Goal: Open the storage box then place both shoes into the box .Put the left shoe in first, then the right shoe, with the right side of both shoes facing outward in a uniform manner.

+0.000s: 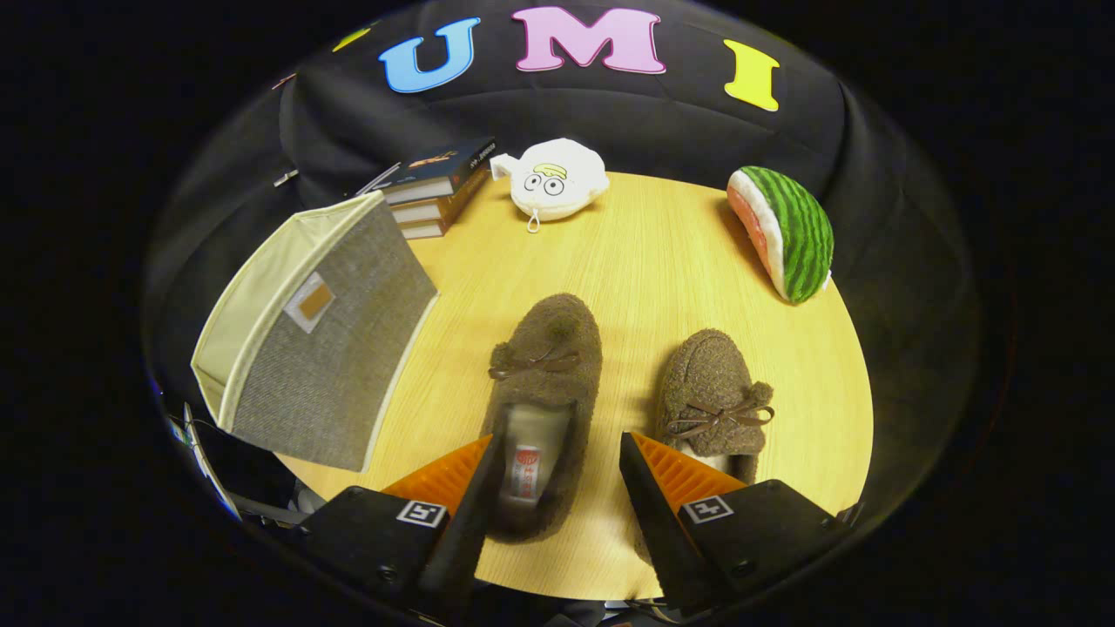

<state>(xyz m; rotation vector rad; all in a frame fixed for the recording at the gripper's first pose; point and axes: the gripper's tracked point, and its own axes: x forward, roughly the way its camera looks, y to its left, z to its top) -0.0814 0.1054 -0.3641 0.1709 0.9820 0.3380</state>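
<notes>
While the tool (557, 461) gapes, its fingers straddle one shoe (542, 409).

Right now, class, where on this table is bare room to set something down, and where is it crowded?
Bare wood lies between the plush, melon and shoes. The open tool straddles the left shoe, right shoe beside it: crowded. So are the box and books.

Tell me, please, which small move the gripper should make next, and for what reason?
Probably ease forward and down, then close on the left shoe. The gripper is open, its fingers astride that shoe's heel end without pressing it. The storage box beside it already stands open, and the right shoe lies on the table, so the left one seems due first.
</notes>
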